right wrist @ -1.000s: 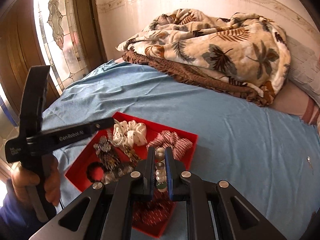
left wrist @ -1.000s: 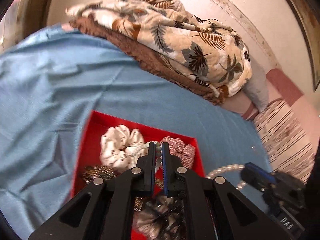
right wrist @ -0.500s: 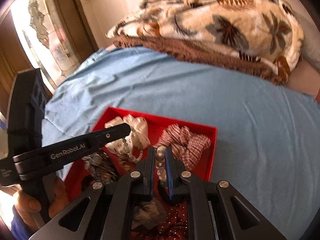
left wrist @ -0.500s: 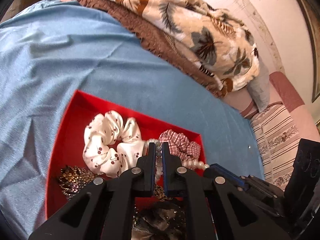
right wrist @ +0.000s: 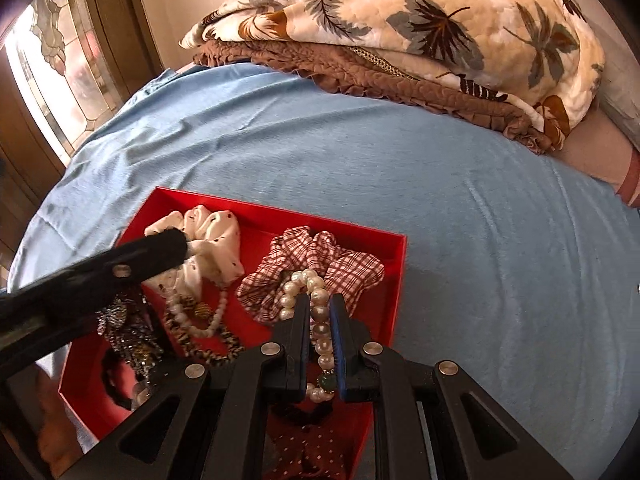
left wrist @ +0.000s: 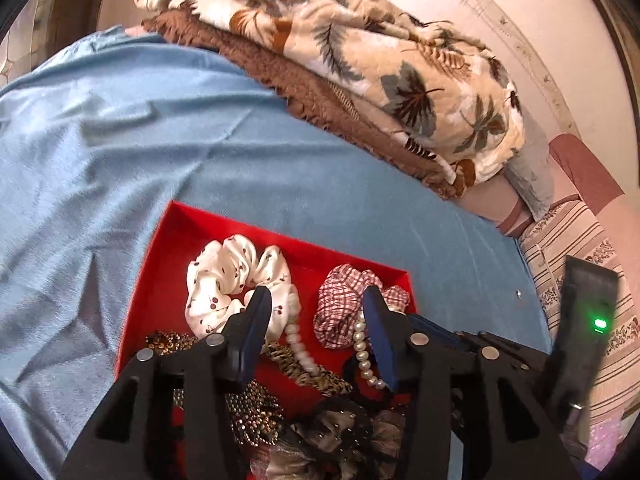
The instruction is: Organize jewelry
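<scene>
A red tray [left wrist: 180, 216] [right wrist: 280, 208] on the blue sheet holds a white cherry-print scrunchie [left wrist: 224, 276] [right wrist: 216, 248], a red checked scrunchie [left wrist: 340, 300] [right wrist: 320, 252] and beaded pieces. My left gripper [left wrist: 316, 294] hangs over the tray with its jaws opening. A thin pearl strand [left wrist: 298, 340] [right wrist: 208, 320] lies loose between its fingers, and no pad touches it. My right gripper [right wrist: 320, 304] is shut on a larger pearl necklace [right wrist: 318, 320] [left wrist: 362, 344], whose far end rests on the checked scrunchie. One left finger [right wrist: 160, 248] shows in the right wrist view.
A folded leaf-print blanket [left wrist: 380, 60] [right wrist: 440, 20] lies at the back of the bed. Striped pillows [left wrist: 568, 248] sit at the right. A small shiny item [left wrist: 519, 294] lies on the sheet right of the tray. A stained-glass window [right wrist: 60, 60] is at the left.
My left gripper's jaws went from shut to apart, and the thin pearl strand dropped into the tray. The right gripper came down over the tray with the pearl necklace.
</scene>
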A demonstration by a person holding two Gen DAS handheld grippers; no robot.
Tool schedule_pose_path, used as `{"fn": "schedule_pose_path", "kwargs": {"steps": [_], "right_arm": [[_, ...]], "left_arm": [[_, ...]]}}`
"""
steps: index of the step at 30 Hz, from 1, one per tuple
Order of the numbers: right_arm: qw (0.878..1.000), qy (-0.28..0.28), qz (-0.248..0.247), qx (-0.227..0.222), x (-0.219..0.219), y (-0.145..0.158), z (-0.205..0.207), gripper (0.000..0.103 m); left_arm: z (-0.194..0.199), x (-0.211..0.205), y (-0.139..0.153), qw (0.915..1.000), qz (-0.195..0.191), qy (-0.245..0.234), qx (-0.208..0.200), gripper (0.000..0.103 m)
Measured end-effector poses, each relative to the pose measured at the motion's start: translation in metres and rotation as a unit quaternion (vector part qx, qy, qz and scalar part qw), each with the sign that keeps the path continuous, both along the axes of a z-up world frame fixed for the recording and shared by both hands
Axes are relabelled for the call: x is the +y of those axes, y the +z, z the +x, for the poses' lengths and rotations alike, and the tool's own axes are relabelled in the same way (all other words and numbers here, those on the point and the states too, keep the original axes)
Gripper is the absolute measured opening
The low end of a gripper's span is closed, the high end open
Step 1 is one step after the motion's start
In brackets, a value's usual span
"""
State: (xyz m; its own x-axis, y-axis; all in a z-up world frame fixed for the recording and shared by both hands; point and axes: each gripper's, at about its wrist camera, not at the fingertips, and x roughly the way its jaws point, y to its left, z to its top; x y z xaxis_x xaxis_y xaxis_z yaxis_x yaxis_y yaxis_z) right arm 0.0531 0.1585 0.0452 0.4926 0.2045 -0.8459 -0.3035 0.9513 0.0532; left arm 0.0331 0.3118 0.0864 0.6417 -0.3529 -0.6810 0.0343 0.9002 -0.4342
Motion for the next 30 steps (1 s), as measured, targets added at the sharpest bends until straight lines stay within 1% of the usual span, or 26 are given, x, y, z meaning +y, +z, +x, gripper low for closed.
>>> {"fn": "schedule_pose_path", "kwargs": {"steps": [2, 4, 6, 8, 10, 12, 13, 14, 15, 16, 17, 18, 19, 21, 22, 23, 24, 25, 26, 27, 28, 30], "right_arm": [[1.000, -0.003, 0.000, 0.000, -0.001, 0.001, 0.002, 0.013], [1.000, -0.006, 0.005, -0.003, -0.004, 0.004, 0.003, 0.019], [1.000, -0.007, 0.009, -0.010, -0.007, 0.009, 0.002, 0.035], [1.000, -0.009, 0.010, -0.018, -0.009, 0.014, 0.001, 0.041], [1.000, -0.011, 0.015, -0.023, -0.014, 0.021, -0.002, 0.045], [0.999, -0.014, 0.022, -0.026, -0.020, 0.027, -0.007, 0.050], [0.999, -0.016, 0.027, -0.029, -0.025, 0.030, -0.011, 0.052], [0.999, -0.017, 0.030, -0.030, -0.027, 0.032, -0.014, 0.056], [0.999, -0.019, 0.032, -0.033, -0.032, 0.035, -0.019, 0.058], [0.999, -0.022, 0.034, -0.034, -0.037, 0.036, -0.025, 0.058], [0.998, -0.023, 0.035, -0.035, -0.041, 0.037, -0.029, 0.059], [0.998, -0.027, 0.036, -0.035, -0.047, 0.038, -0.035, 0.059], [0.998, -0.030, 0.039, -0.036, -0.052, 0.039, -0.042, 0.059], [0.998, -0.035, 0.043, -0.039, -0.060, 0.040, -0.055, 0.060], [0.998, -0.037, 0.044, -0.041, -0.065, 0.040, -0.064, 0.060], [0.997, -0.038, 0.044, -0.044, -0.068, 0.040, -0.071, 0.061], [0.997, -0.039, 0.044, -0.045, -0.071, 0.041, -0.076, 0.062], [0.997, -0.040, 0.045, -0.048, -0.075, 0.041, -0.084, 0.063], [0.997, -0.041, 0.046, -0.051, -0.078, 0.041, -0.090, 0.064], [0.997, -0.043, 0.047, -0.054, -0.082, 0.042, -0.098, 0.066], [0.996, -0.045, 0.048, -0.057, -0.085, 0.042, -0.105, 0.067], [0.996, -0.046, 0.047, -0.061, -0.090, 0.043, -0.115, 0.068]], "left_arm": [[-0.004, 0.000, 0.005, 1.0000, 0.002, 0.001, -0.009, 0.050], [-0.009, 0.000, 0.009, 0.9998, 0.010, 0.003, -0.018, 0.053], [-0.013, -0.001, 0.014, 0.9994, 0.020, 0.005, -0.028, 0.053], [-0.018, -0.004, 0.019, 0.9985, 0.035, 0.009, -0.040, 0.055], [-0.025, -0.007, 0.025, 0.9956, 0.068, 0.026, -0.059, 0.061], [-0.032, -0.010, 0.031, 0.9899, 0.107, 0.047, -0.081, 0.065], [-0.039, -0.014, 0.035, 0.9827, 0.142, 0.066, -0.099, 0.070], [-0.043, -0.016, 0.038, 0.9771, 0.163, 0.079, -0.111, 0.073], [-0.050, -0.019, 0.042, 0.9683, 0.190, 0.097, -0.130, 0.077], [-0.057, -0.021, 0.046, 0.9591, 0.212, 0.113, -0.150, 0.083], [-0.062, -0.022, 0.049, 0.9518, 0.227, 0.125, -0.164, 0.088], [-0.069, -0.024, 0.052, 0.9420, 0.243, 0.143, -0.181, 0.096], [-0.076, -0.025, 0.056, 0.9322, 0.256, 0.159, -0.200, 0.100], [-0.090, -0.027, 0.062, 0.9172, 0.271, 0.178, -0.231, 0.103], [-0.096, -0.028, 0.064, 0.9119, 0.277, 0.183, -0.241, 0.103], [-0.103, -0.030, 0.064, 0.9047, 0.289, 0.190, -0.249, 0.103], [-0.108, -0.033, 0.065, 0.8987, 0.298, 0.197, -0.255, 0.103], [-0.114, -0.035, 0.065, 0.8957, 0.301, 0.197, -0.261, 0.103], [-0.116, -0.037, 0.065, 0.8972, 0.299, 0.194, -0.261, 0.103], [-0.119, -0.038, 0.065, 0.9006, 0.294, 0.190, -0.257, 0.103], [-0.122, -0.039, 0.064, 0.9063, 0.285, 0.186, -0.251, 0.103], [-0.127, -0.041, 0.062, 0.9138, 0.271, 0.181, -0.243, 0.103]]}}
